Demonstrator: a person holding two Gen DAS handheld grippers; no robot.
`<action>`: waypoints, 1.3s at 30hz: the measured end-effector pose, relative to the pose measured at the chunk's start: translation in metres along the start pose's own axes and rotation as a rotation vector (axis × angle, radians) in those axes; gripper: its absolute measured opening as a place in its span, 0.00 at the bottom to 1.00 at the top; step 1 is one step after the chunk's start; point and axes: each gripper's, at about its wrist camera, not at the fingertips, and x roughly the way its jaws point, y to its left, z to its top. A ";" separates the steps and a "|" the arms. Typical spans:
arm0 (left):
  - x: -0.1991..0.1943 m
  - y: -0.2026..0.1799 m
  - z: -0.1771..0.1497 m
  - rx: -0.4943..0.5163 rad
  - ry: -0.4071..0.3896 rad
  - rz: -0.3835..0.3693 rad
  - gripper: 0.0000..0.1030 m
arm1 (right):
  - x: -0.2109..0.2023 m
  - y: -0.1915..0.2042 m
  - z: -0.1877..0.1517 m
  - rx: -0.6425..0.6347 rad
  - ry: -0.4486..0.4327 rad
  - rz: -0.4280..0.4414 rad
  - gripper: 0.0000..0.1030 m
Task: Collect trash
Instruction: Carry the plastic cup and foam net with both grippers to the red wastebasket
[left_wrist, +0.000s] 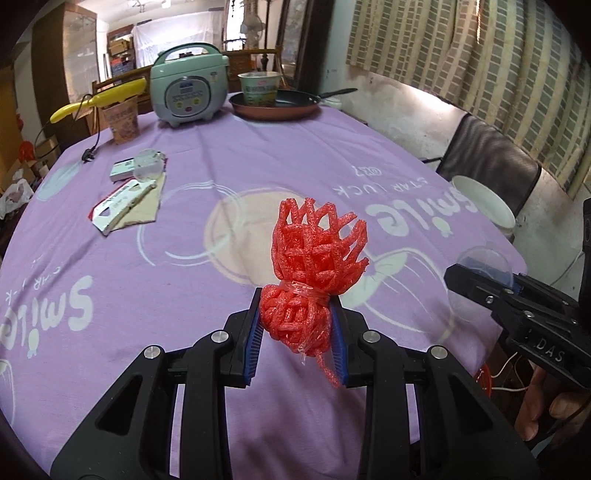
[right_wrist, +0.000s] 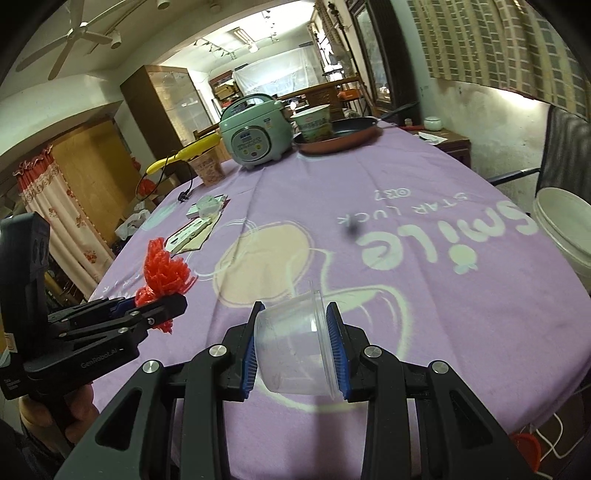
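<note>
My left gripper (left_wrist: 297, 325) is shut on a red foam fruit net (left_wrist: 314, 258), whose bundled lower end sits between the blue pads while the frayed top fans out above the purple tablecloth (left_wrist: 258, 155). My right gripper (right_wrist: 295, 350) is shut on a clear plastic cup (right_wrist: 295, 354) lying on its side between the pads. Each gripper shows in the other's view: the right gripper (left_wrist: 517, 295) at the right edge, the left gripper (right_wrist: 147, 306) with the red net (right_wrist: 166, 273) at the left.
Flattened small boxes and paper (left_wrist: 125, 199) and a clear lid (left_wrist: 149, 168) lie on the table's left. A mint rice cooker (left_wrist: 188, 88), a noodle cup (left_wrist: 260, 88) in a frying pan (left_wrist: 277, 105) and a snack cup (left_wrist: 122, 120) stand at the back. A white bucket (right_wrist: 565, 229) and a dark chair (left_wrist: 491, 158) stand right.
</note>
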 end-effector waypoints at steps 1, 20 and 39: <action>0.001 -0.005 -0.001 0.009 0.005 0.000 0.32 | -0.004 -0.004 -0.002 0.003 -0.005 -0.005 0.33; 0.005 -0.110 -0.005 0.223 0.015 -0.147 0.33 | -0.083 -0.100 -0.048 0.172 -0.107 -0.089 0.33; 0.037 -0.328 -0.082 0.742 0.208 -0.492 0.34 | -0.141 -0.267 -0.184 0.523 0.034 -0.396 0.32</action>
